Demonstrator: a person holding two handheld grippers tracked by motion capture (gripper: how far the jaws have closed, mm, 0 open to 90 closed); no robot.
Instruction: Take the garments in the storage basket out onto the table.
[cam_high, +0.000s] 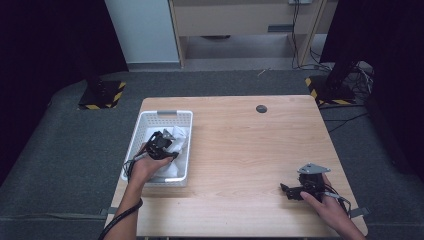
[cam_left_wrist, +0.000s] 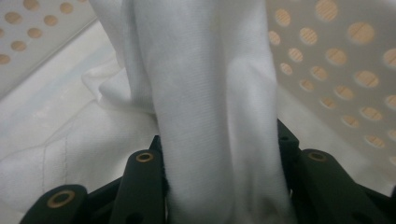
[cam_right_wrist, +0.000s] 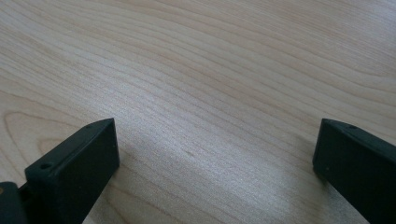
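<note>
Your left gripper clamped on a fold of white cloth inside the white perforated basket at the desk's left side, your right gripper spread wide, nothing between its jaws, low over bare wood near the front right corner.

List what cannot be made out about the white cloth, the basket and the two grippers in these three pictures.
- High view: left gripper and hand hide part of the white cloth.
- Left gripper view: cloth covers the pads; picture edges cut off the white basket.
- High view: small round dark thing, too small to identify.
- Right gripper: jaws cut off by the lower edge.
</note>
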